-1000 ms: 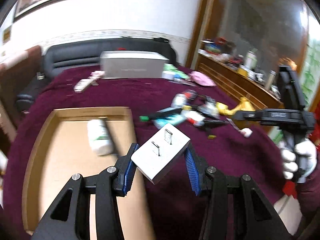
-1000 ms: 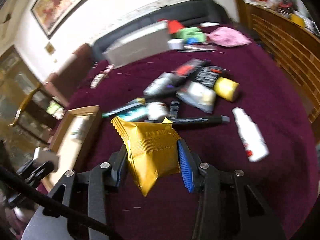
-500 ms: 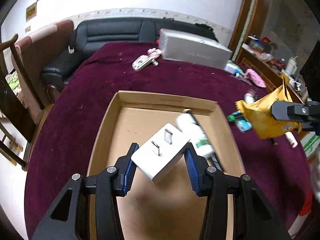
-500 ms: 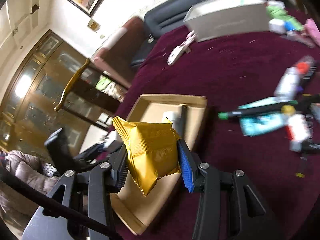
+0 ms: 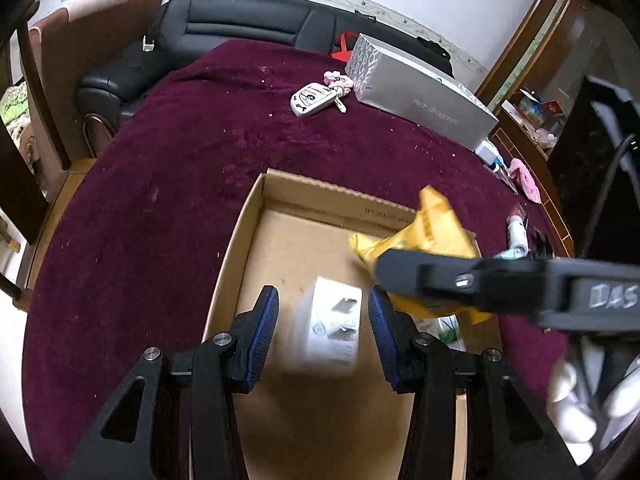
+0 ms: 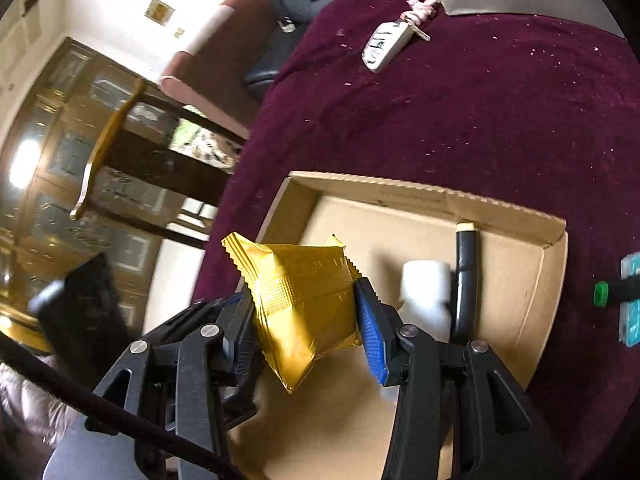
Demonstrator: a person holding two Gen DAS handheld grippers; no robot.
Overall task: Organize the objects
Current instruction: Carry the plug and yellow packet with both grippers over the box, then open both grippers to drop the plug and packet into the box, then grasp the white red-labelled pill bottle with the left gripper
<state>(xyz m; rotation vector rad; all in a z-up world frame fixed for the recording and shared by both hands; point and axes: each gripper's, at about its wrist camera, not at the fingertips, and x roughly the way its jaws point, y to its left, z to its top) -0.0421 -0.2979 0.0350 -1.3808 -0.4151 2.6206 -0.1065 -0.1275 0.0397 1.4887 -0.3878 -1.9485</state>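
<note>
An open cardboard box point(image 5: 256, 208) point(image 6: 400, 196) lies on the maroon cloth. My left gripper point(image 5: 323, 336) hangs over it, its jaws standing apart. A white plug adapter point(image 5: 330, 328) shows blurred and small between the blue pads, with gaps on both sides, loose above the box floor. My right gripper point(image 6: 308, 320) is shut on a yellow foil packet point(image 6: 304, 304) point(image 5: 424, 236) and holds it above the box. Inside the box lie a white bottle point(image 6: 424, 292) and a black tube point(image 6: 466, 272).
A grey shoe box point(image 5: 420, 96) and a white key fob point(image 5: 312, 100) point(image 6: 386, 46) lie at the far side of the cloth. A black sofa point(image 5: 240, 28) stands behind. A green-capped pen point(image 6: 600, 294) and a teal item point(image 6: 630, 300) lie right of the box. A white-gloved hand point(image 5: 580, 400) holds the right gripper.
Both grippers have swung from the pile of objects to over the cardboard box. The adapter, gripped before, now sits loose and blurred between the left pads. The packet stays gripped.
</note>
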